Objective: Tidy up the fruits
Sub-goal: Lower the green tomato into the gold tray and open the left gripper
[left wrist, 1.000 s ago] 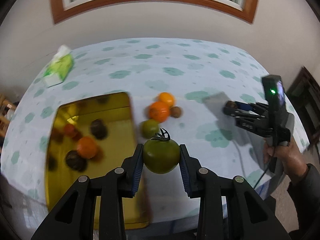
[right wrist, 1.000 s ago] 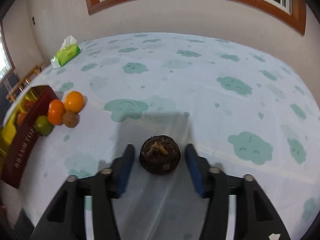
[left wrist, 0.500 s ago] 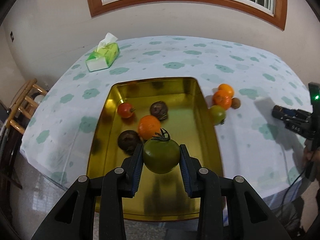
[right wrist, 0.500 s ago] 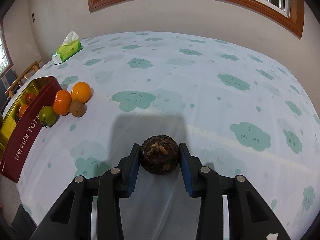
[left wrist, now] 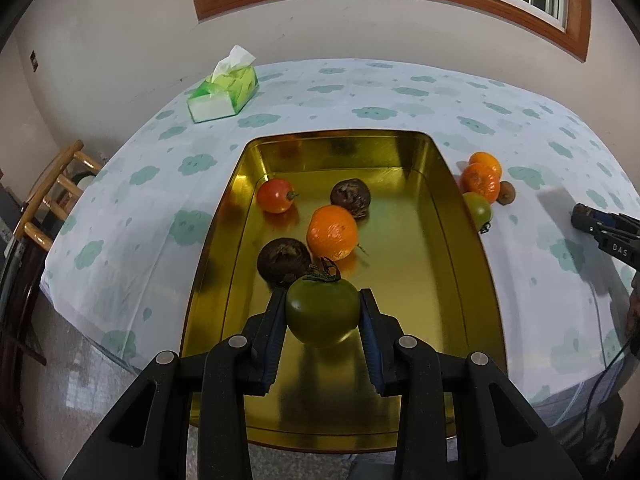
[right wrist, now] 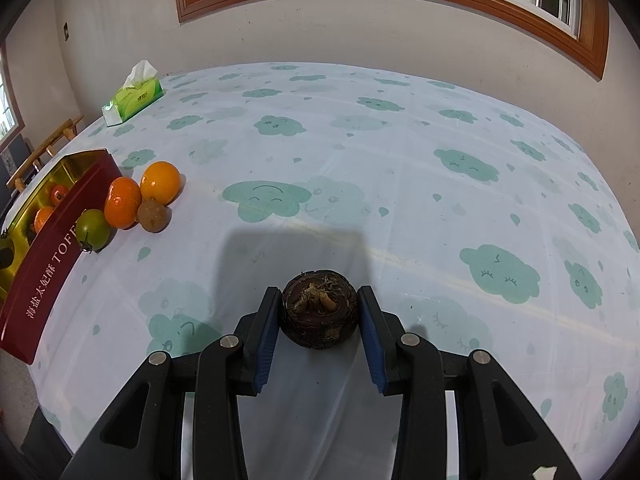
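Fruits bruise easily: left tool (left wrist: 322, 314) pinches the smooth green tomato (left wrist: 322, 311) at its widest girth; right tool (right wrist: 319, 312) clamps the firmer brown fruit (right wrist: 319, 310) likewise

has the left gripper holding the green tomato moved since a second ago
Yes. The left gripper, jaws shut on the round green tomato, has swung from beside the gold metal tray to above its near end.

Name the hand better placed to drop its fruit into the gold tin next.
Left: its tool holds the green tomato over the gold tin; the right tool is farther away.
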`<state>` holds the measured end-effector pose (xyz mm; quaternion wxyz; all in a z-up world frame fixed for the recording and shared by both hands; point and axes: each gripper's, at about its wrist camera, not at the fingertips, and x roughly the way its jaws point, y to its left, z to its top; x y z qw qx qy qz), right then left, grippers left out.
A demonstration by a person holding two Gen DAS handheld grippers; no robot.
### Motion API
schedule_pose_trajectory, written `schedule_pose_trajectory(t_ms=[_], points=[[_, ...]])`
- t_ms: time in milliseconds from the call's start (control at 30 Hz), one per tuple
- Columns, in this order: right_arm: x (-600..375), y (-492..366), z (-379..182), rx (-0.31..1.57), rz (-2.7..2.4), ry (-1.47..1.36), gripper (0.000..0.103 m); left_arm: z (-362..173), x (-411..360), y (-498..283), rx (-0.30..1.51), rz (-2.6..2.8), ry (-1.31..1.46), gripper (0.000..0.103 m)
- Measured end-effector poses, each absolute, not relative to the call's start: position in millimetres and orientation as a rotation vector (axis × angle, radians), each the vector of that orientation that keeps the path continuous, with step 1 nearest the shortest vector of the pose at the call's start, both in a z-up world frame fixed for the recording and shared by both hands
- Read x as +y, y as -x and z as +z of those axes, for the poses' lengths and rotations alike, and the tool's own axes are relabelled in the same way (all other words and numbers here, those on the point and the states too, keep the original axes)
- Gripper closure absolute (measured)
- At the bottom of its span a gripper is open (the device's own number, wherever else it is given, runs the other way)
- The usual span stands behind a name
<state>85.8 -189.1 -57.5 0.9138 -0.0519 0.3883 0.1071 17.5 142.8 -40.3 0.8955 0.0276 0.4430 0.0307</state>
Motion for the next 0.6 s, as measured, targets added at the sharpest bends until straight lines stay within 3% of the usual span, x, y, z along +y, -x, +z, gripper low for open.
schedule_pose_trajectory(t_ms=[600], points=[[-189, -86, -58, 0.800, 0.219, 0.107, 0.067, -48, 154, -19, 0.934, 0.080, -0.035, 0.067]])
